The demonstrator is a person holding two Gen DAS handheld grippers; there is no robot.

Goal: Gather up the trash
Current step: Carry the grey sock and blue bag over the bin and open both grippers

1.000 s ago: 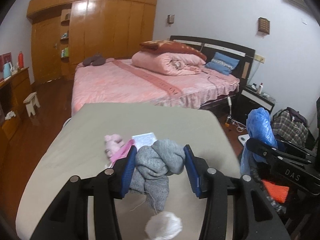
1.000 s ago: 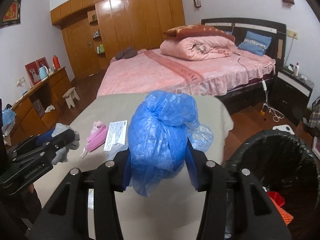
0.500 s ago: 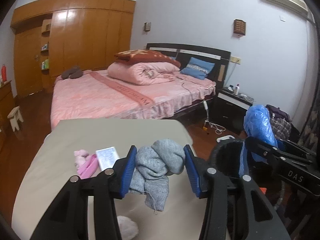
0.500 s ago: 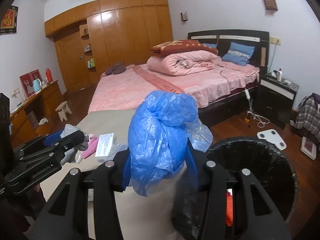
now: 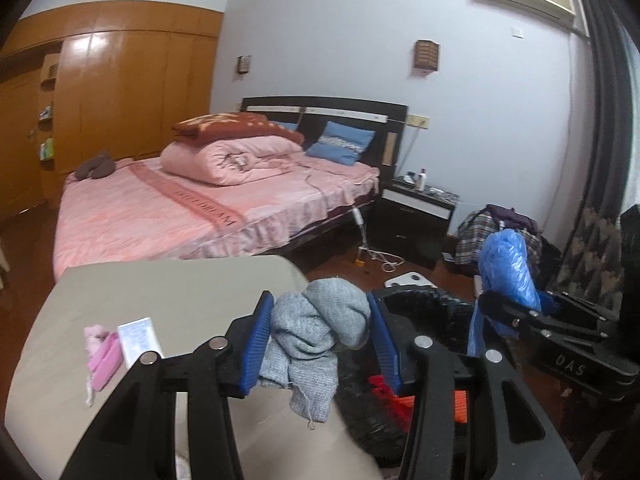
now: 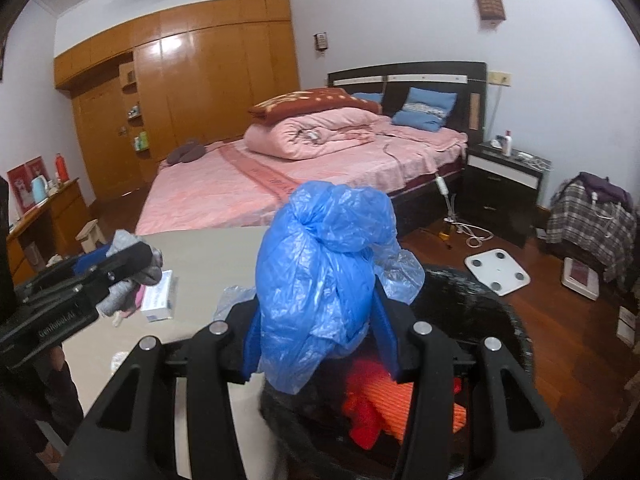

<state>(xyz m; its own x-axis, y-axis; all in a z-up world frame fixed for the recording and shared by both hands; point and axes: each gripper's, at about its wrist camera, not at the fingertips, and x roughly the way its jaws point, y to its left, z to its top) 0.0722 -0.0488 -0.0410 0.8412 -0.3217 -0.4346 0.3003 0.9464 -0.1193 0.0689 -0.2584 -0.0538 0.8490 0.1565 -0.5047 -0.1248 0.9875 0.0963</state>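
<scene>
My left gripper [image 5: 320,332] is shut on a grey knitted cloth [image 5: 316,336], held at the beige table's right edge beside the black bin [image 5: 424,312]. My right gripper [image 6: 316,320] is shut on a crumpled blue plastic bag [image 6: 320,264], held over the black bin's [image 6: 472,304] near rim. Red and orange trash [image 6: 376,396] lies inside the bin. In the left wrist view the right gripper with the blue bag [image 5: 506,276] is at the right. In the right wrist view the left gripper with the cloth [image 6: 120,268] is at the left.
A pink item [image 5: 105,356] and a white box [image 5: 138,340] lie on the beige table [image 5: 180,288]. A pink bed [image 5: 180,208], a black nightstand [image 5: 416,216], a white scale [image 6: 498,270] on the wood floor and a plaid bag [image 6: 592,224] are beyond.
Both grippers have moved right, off the table's middle toward the black bin. The bin and its red contents now fill the space under the right gripper. Both grips are unchanged.
</scene>
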